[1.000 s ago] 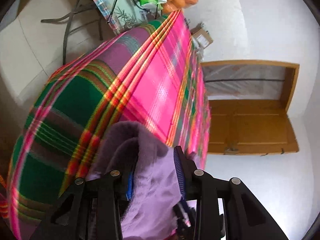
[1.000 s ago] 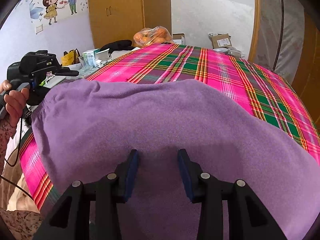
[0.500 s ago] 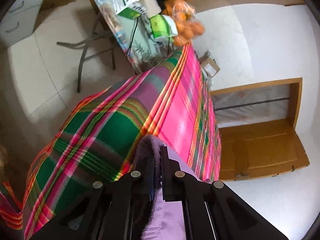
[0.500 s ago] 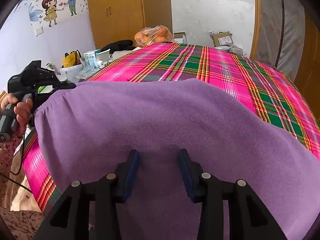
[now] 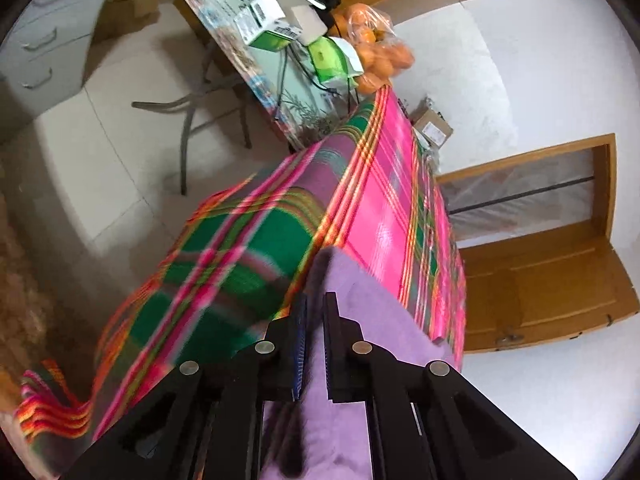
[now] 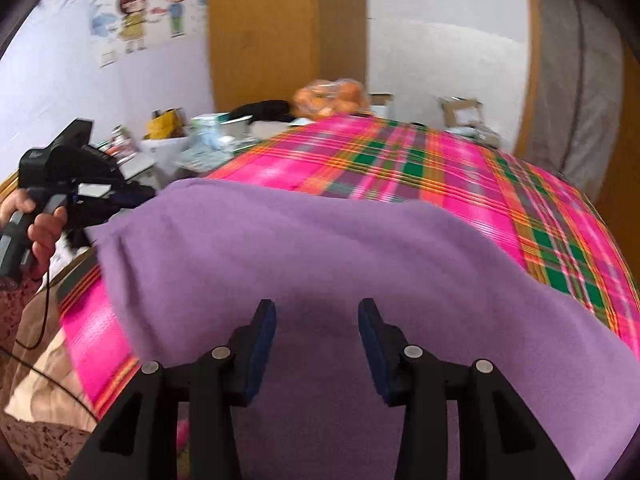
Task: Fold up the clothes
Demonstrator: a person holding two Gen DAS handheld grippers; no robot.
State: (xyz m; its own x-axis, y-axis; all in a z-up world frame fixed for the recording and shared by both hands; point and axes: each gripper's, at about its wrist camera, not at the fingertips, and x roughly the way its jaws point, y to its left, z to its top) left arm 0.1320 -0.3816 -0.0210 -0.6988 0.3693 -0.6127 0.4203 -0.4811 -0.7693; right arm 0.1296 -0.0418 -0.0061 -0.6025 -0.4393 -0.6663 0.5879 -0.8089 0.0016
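I have the left gripper (image 5: pixel 314 312) clamped with its fingers together on one edge of the purple fleece garment (image 6: pixel 320 248), which lies spread ahead of both grippers on the plaid bedcover (image 6: pixel 460 168). The right gripper (image 6: pixel 316 320) hovers, fingers apart, over the fleece. I judge folding barely begun. Beyond, a cluttered bench (image 5: pixel 256 52) and a bag of oranges (image 5: pixel 376 56) stand clear.

One purple garment (image 6: pixel 320 248), one plaid cloth (image 6: pixel 460 176), two grippers (image 5: pixel 315 308) (image 6: pixel 316 320).
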